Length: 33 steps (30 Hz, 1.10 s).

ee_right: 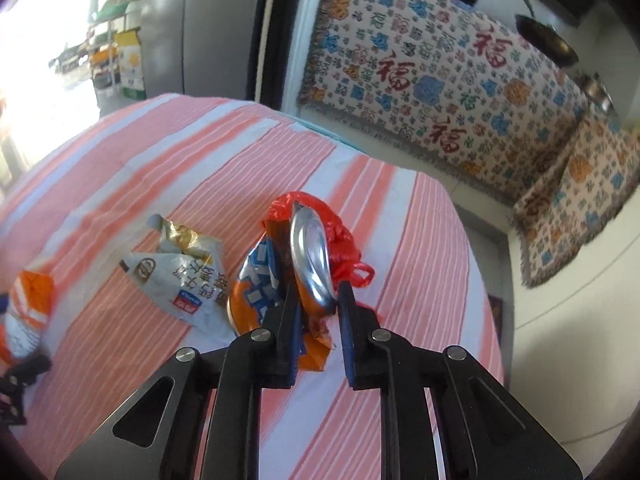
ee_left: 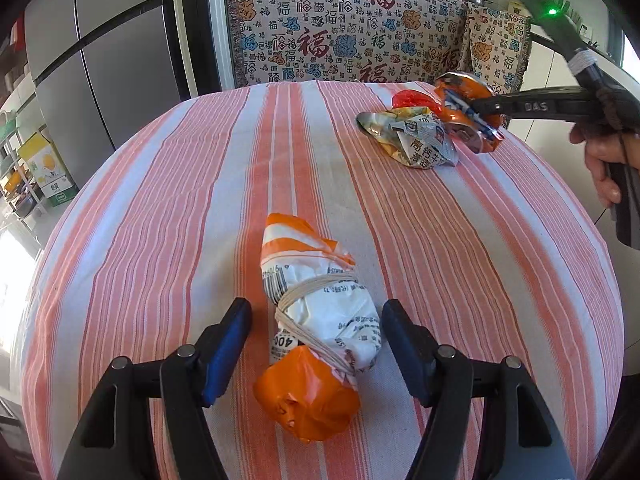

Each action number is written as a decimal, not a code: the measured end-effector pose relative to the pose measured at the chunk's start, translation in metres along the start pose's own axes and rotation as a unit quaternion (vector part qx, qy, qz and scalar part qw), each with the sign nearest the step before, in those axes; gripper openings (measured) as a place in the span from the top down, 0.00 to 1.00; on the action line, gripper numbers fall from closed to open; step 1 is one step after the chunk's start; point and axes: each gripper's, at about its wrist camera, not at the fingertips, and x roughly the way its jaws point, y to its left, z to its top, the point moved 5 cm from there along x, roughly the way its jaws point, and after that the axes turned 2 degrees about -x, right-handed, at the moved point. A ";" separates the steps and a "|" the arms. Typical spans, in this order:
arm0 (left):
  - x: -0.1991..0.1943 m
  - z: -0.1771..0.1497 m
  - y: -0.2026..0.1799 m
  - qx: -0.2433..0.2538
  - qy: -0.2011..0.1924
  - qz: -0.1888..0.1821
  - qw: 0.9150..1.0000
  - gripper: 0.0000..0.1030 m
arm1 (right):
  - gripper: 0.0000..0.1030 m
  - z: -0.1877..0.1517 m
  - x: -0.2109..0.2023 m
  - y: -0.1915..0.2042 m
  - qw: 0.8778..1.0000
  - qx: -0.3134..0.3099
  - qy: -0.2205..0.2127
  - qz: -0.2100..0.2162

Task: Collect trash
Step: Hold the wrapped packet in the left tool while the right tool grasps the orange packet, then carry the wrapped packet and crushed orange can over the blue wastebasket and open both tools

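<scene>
- Right gripper (ee_right: 316, 312) has its jaws clamped on a crushed orange can (ee_right: 280, 280), pinching the flattened body just below the silver end. It sits at the far right part of the tabletop (ee_left: 160, 200), and I can't tell if it's lifted clear of the striped cloth or resting on it.
- Crushed cans are light but springy, with sharp creases, and that shiny end looks slippery. Holding the flat crumpled middle like this seems smarter than grabbing the rim.
- A red plastic bag (ee_right: 344, 236) is bunched right behind the can, touching it. It's soft, weighs next to nothing, and might snag and tag along.
- Just left of the can lies a crumpled silver snack wrapper (ee_right: 180, 280), touching or nearly touching it. Thin foil, slick, will squash flat, so pinch a thick fold.
- Left gripper (ee_left: 316, 340) has its jaws spread wide on either side of a wadded orange-and-white bag bundle (ee_left: 316, 320) bound with a rubber band (ee_left: 320, 292). No contact yet that I can see.
- That bundle is near the front middle of the tabletop, well apart from the other stuff. Looks soft and light; I'd close around the banded waist, since the puffy orange end would probably just squish and slip.
</scene>
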 end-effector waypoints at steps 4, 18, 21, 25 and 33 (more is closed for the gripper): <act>0.000 0.000 0.000 0.000 0.000 0.000 1.000 0.33 | 0.84 -0.042 -0.039 -0.010 0.990 0.114 0.040 0.074; -0.028 -0.027 0.003 -0.003 0.002 -0.079 0.997 0.33 | 0.81 -0.175 -0.115 0.025 0.980 0.161 0.068 0.092; -0.031 -0.030 0.002 0.001 0.009 -0.077 0.997 0.33 | 0.73 -0.178 -0.110 0.027 0.983 0.149 0.064 0.090; -0.029 -0.028 0.000 0.002 0.013 -0.070 0.997 0.33 | 0.60 -0.176 -0.111 0.025 0.985 0.138 0.059 0.089; -0.027 -0.019 0.001 -0.001 0.013 -0.069 0.998 0.33 | 0.59 -0.174 -0.118 0.028 0.988 0.124 0.049 0.081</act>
